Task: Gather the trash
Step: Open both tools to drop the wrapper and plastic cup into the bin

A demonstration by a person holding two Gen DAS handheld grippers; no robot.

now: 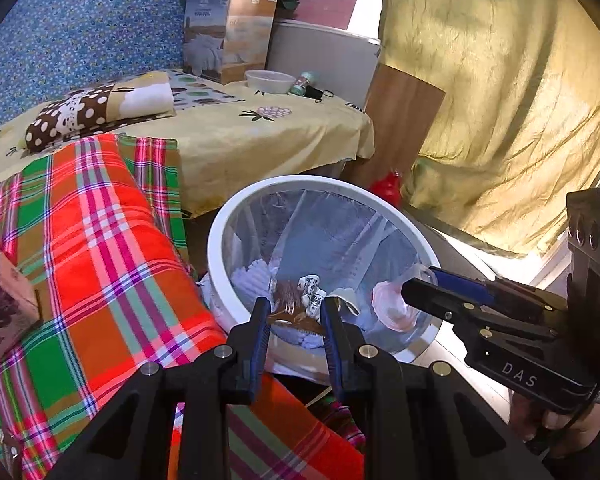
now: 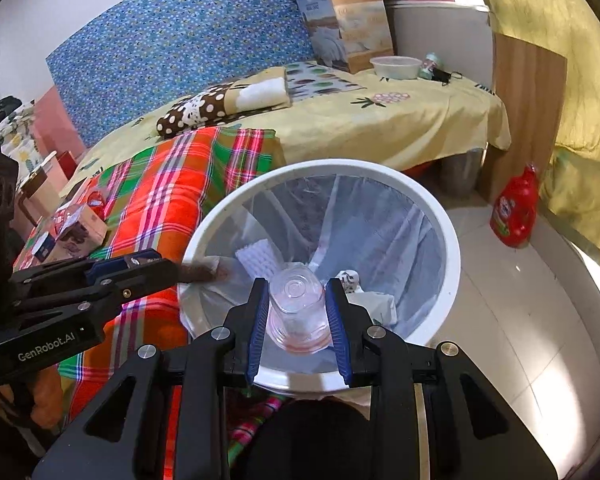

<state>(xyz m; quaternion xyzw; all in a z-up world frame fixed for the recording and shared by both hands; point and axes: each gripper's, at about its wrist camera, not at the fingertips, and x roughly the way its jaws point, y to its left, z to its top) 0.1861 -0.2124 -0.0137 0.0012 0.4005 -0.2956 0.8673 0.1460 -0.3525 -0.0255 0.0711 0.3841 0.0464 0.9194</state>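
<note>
Clear plastic cup (image 2: 298, 312) clamped between the blue pads of the right hand-held gripper (image 2: 299, 308), base pointing away, pink residue on its wall, hanging just over the near rim of the white bin (image 2: 452, 256) at about 6 o'clock of its mouth. Brown wrapper (image 1: 296, 314) pinched in the left hand-held gripper (image 1: 296, 312), likewise above the near rim, with the bag-lined interior beyond and earlier scraps lying at the bottom.

Likely failure: letting go too early. Both pieces sitting right at the rim rather than over the centre, so a release here could drop the cup onto the rim and bounce it out toward the floor at 6 o'clock. Sticky residue possibly keeping the cup stuck to one pad. Light wrapper prone to clinging to a pad or fluttering onto the plaid blanket (image 1: 112, 248) at 9 o'clock of the bin. Two tools converging on one opening, close beside each other: risk of knocking together or nudging the bin over. Small carton (image 2: 80, 232) and other litter on the blanket at 10 o'clock not yet gathered.
</note>
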